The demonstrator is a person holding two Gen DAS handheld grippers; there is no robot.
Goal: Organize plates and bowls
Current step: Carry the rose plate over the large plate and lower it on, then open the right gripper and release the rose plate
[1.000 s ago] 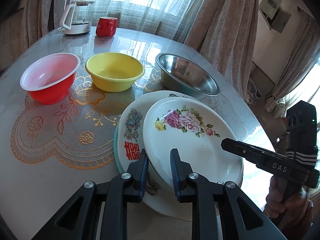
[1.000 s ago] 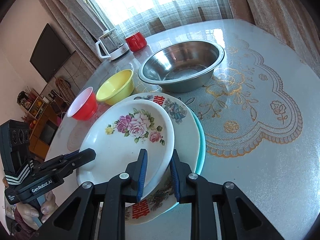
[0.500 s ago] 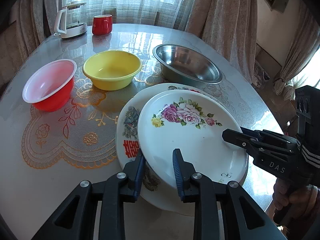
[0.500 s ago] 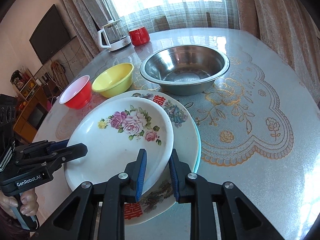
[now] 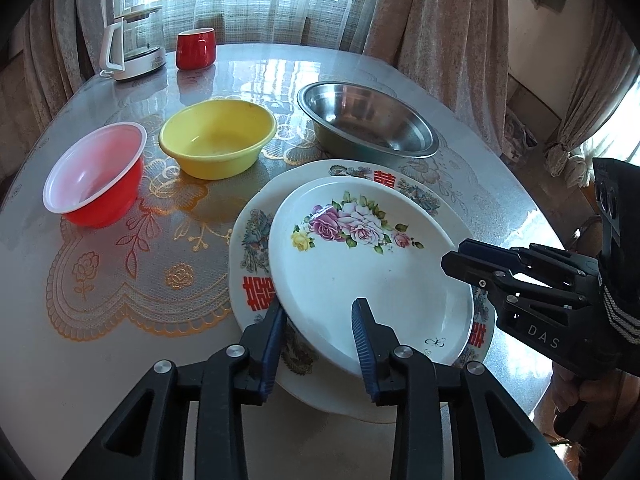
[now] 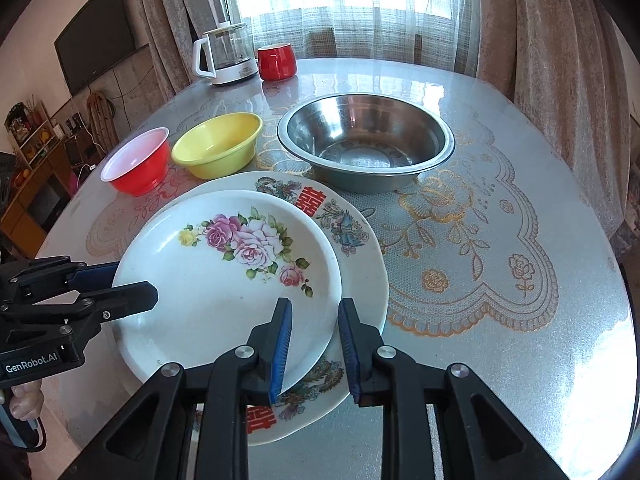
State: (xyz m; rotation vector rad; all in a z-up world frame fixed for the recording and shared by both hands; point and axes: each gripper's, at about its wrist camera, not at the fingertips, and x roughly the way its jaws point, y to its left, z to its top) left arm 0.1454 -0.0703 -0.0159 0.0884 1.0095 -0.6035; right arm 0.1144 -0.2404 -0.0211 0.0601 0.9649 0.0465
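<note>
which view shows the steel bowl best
The right wrist view: the steel bowl sits near the middle, with its whole rim and inside bottom visible. The left wrist view catches it further off and at a flatter angle, so its inside is partly hidden.

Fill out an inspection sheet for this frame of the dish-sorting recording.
Surface: round table, lace cloth under a glossy cover.
Job's things: rose plate lies on a larger plate with red characters; red bowl, yellow bowl and steel bowl stand apart in a row behind.
Clutter: glass jug and red mug at the far edge.
Grippers: left gripper has just been opening, with the rose plate's rim between its jaws; right gripper straddles the opposite rim, grip unclear.
Cables: nothing seen on the table.
Surroundings: curtains, television.
</note>
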